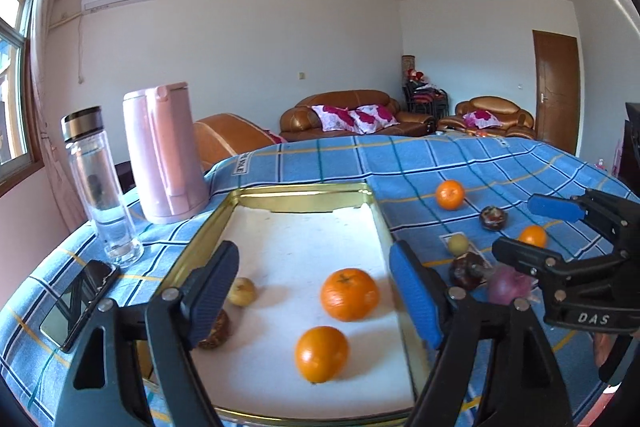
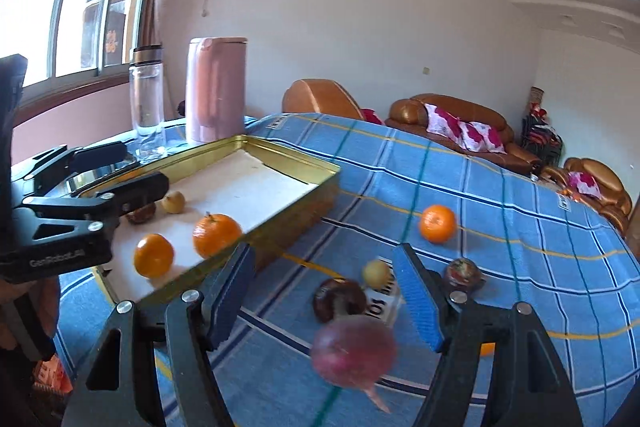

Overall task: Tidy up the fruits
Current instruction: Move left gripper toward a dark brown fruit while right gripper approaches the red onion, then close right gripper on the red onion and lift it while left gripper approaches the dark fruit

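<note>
Blue-padded jaws on my left gripper (image 1: 316, 291) stand wide apart with nothing between the pads, hanging over the gold tin tray (image 1: 208, 227). On the tray's white liner I see two oranges, one near the middle (image 1: 349, 293) and one nearer the tray's close edge (image 1: 321, 353), plus a small yellowish fruit (image 1: 242, 291) and a dark brown fruit (image 1: 216, 331) toward the tray's left wall, partly behind my left finger.

My right gripper (image 2: 326, 301) is also spread wide and holds nothing; it hovers to the right of the tray, over the blue checked tablecloth (image 2: 520, 227). A blurred reddish-purple fruit (image 2: 354, 351) lies between its fingers; whether the pads touch it I cannot tell. Beyond it, right of the tray, lie a dark brown fruit (image 2: 338, 299), a small yellow fruit (image 2: 376, 271), another dark fruit (image 2: 463, 273) and a lone orange (image 2: 437, 223).

Past the tray's far left corner stand a pink kettle (image 1: 164, 151) and a clear bottle (image 1: 102, 187); a phone (image 1: 80, 303) lies left of the tray.
</note>
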Tool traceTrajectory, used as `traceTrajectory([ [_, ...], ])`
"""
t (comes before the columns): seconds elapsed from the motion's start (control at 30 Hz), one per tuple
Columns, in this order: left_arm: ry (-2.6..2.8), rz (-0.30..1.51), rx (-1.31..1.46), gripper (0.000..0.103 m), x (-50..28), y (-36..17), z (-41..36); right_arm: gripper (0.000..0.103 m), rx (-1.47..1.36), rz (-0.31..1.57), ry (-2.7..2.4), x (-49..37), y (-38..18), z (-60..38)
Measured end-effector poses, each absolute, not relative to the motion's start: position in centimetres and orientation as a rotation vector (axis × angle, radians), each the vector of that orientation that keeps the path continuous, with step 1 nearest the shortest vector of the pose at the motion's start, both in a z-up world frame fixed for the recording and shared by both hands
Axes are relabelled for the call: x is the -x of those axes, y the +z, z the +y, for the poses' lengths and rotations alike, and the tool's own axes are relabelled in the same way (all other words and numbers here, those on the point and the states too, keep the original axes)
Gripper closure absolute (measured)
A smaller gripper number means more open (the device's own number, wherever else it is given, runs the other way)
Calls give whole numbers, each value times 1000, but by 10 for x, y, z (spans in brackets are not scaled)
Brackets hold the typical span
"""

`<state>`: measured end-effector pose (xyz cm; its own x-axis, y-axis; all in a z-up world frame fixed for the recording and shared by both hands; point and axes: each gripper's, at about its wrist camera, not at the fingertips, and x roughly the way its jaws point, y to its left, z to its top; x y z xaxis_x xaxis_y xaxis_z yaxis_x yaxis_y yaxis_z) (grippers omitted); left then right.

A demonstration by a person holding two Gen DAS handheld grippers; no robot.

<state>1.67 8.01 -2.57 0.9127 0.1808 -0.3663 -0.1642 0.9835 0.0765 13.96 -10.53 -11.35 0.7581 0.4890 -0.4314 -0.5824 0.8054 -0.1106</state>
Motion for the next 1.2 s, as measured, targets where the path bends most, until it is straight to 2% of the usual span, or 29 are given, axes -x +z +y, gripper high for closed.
traceTrajectory([
  [0.27, 27, 425, -105, 23, -41, -28, 10, 31, 127, 430, 449, -157, -114, -173],
  [0.4, 26, 457, -137, 23, -52, -37, -5, 31, 133, 452, 489, -157, -116, -172],
  [0.67, 159, 430, -99, 23, -45, -30, 32, 31, 173, 585, 680, -164, -135, -138],
  [0.93, 128, 429, -83, 16, -44, -32, 32, 31, 222, 756, 758, -179, -156, -110],
  [0.97, 118, 430, -90, 16, -44, -32, 28, 34, 215, 770, 762, -180, -158, -109],
  [1.0, 108, 430, -97, 16, -44, -32, 26, 47, 204, 767, 770, -179, -157, -111],
  [1.1, 91, 425, -109, 16, -44, -28, 19, 47, 223, 704, 715, -172, -150, -119],
  [1.2, 64, 437, -116, 16, -49, -27, 10, 47, 121, 642, 655, -177, -133, -145],
])
